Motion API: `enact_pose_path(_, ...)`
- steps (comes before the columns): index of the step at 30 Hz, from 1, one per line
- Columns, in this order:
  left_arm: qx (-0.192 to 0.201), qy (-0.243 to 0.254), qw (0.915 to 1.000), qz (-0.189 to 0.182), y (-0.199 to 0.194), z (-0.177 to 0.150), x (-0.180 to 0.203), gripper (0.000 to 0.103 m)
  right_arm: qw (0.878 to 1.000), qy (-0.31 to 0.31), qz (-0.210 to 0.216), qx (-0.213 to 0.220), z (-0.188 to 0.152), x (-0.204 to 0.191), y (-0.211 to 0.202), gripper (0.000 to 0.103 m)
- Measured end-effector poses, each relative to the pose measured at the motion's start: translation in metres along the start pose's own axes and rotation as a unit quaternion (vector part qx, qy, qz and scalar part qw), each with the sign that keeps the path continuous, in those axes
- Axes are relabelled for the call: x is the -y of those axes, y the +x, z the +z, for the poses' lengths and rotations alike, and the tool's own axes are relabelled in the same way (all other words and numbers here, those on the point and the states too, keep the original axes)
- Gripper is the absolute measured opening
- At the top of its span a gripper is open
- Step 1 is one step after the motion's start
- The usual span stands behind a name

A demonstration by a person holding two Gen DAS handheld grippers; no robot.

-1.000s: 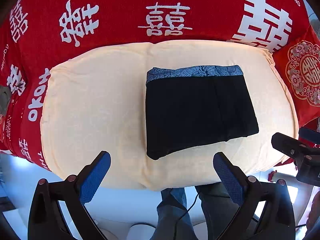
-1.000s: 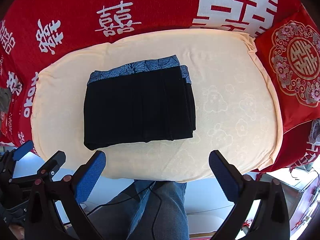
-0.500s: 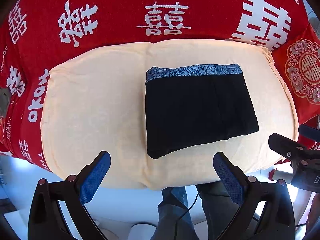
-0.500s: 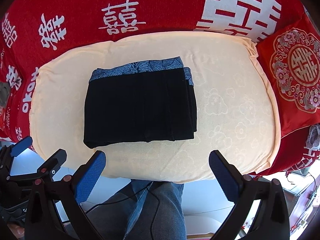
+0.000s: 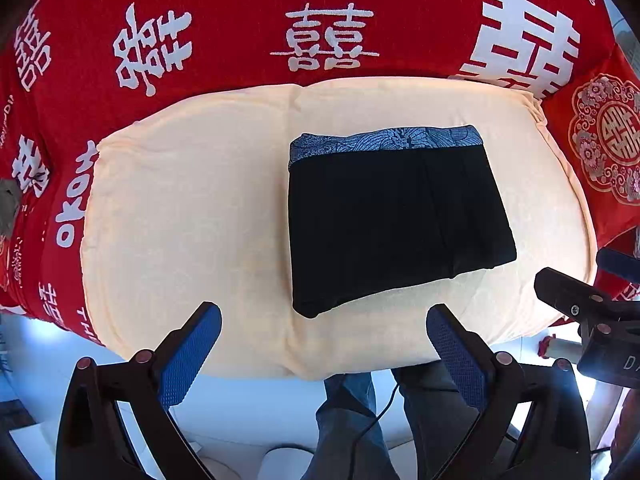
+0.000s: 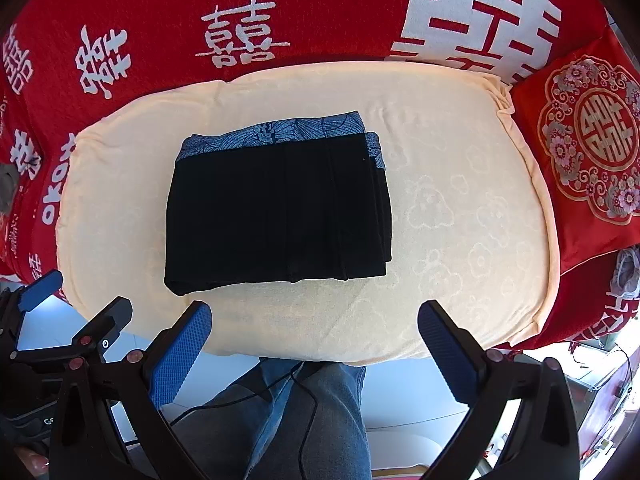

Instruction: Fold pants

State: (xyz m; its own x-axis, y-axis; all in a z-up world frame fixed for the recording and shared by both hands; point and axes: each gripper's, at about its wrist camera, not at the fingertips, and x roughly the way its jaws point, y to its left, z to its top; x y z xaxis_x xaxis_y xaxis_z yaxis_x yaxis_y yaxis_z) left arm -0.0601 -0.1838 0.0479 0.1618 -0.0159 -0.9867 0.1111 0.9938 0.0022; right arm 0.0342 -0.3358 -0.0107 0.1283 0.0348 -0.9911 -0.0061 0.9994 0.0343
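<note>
The black pants (image 5: 394,216) lie folded into a compact rectangle on the cream cushion (image 5: 180,208), with a blue patterned waistband along the far edge. They show in the right wrist view (image 6: 276,212) too. My left gripper (image 5: 322,320) is open and empty, held above the cushion's near edge, short of the pants. My right gripper (image 6: 314,320) is open and empty, also back from the pants' near edge. Each gripper shows at the side of the other's view.
The cushion (image 6: 460,208) rests on a red cover with white characters (image 5: 328,36). A red embroidered pillow (image 6: 592,144) lies at the right. The person's jeans-clad legs (image 6: 316,420) and a cable are below the near edge.
Both grippers stay open and have drifted slightly back and up from the cushion. The folded pants have not moved.
</note>
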Motion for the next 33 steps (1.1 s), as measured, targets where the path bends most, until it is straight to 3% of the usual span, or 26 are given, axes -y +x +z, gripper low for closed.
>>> enact_pose_path(33, -0.003, 0.019, 0.9998, 0.000, 0.0042, 0.0009, -0.0015, 0.103, 1.000, 0.003, -0.003, -0.006, -0.0003, -0.0006, 0.0052, 0.103)
